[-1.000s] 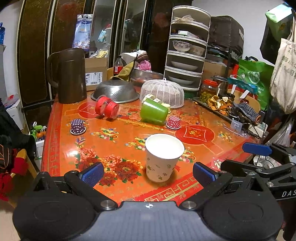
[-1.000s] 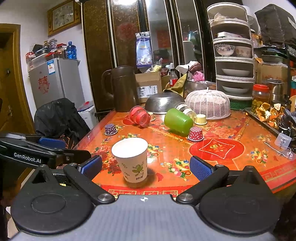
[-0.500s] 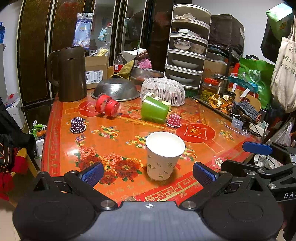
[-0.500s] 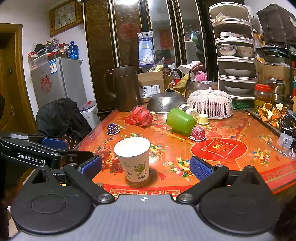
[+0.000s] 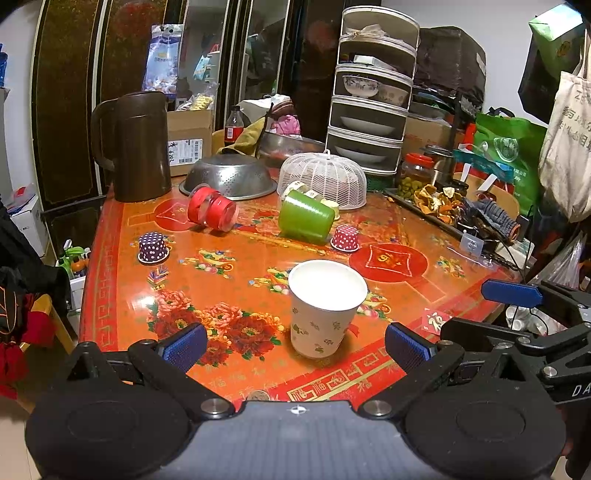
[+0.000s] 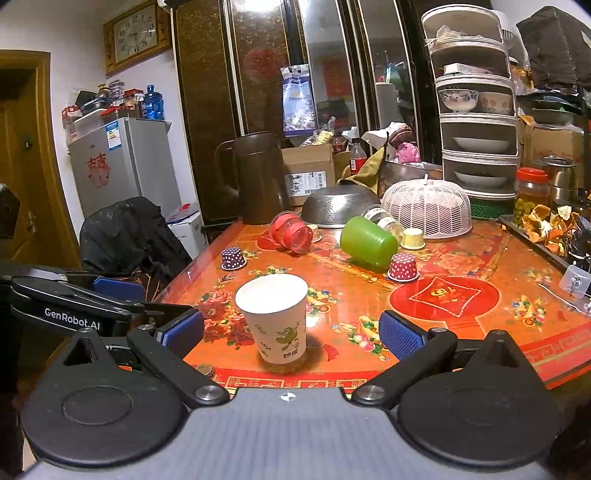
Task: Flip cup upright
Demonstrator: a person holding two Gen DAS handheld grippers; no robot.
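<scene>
Paper cup stands upright near the table's front edge between your spread left gripper and spread right gripper; nudge it and it could topple.

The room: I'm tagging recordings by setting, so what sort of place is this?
Most likely a lived-in home dining room: a flowered table crowded with household things, a stacked rack of bowls, a small fridge and a wall clock.

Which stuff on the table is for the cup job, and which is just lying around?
For the job: paper cup, left gripper, right gripper.
Just lying about: green cup, red jar, colander, brown pitcher.
</scene>
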